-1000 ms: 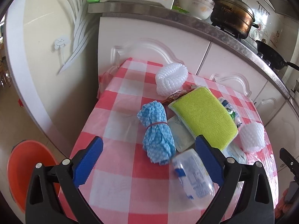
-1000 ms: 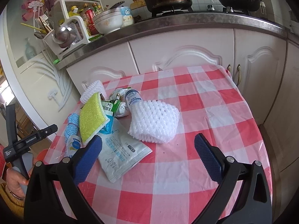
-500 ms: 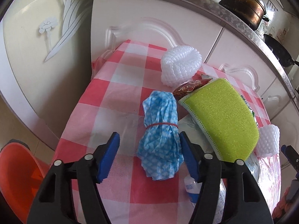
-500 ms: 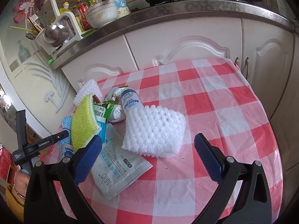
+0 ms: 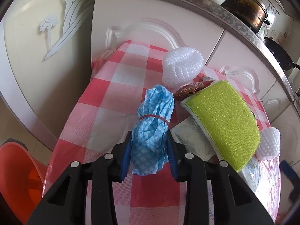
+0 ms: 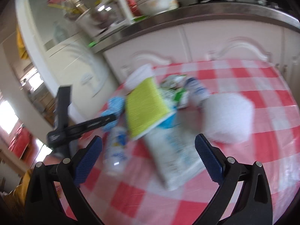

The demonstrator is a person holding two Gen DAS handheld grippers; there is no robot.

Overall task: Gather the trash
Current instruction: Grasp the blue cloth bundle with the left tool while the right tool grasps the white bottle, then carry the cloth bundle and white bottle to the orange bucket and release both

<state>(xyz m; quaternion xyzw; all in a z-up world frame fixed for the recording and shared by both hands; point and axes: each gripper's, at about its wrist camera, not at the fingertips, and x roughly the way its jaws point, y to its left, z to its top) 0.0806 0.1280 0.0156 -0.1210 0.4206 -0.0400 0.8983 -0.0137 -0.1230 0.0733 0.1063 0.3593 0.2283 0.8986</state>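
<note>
an orange bucket (image 5: 17,172) sits on the floor just beside the table, down at the left, and what is inside it cannot be seen. a dark pot (image 5: 245,9) with its lid on stands on the counter behind. the left gripper (image 5: 149,154) reaches low over the red checked tablecloth (image 5: 120,86) and its blue pads (image 5: 126,160) squeeze the near end of the blue cloth bundle (image 5: 153,116), which lies on the table with a red rubber band around its middle. a green sponge (image 5: 223,120) leans just beside it, over a white packet (image 6: 174,153). a white foam net (image 5: 182,66) sits behind. the right gripper (image 6: 148,157) hangs over the packet with its jaws wide apart, holding nothing. a plastic bottle (image 6: 116,150) lies near its left pad. that view is blurry.
</note>
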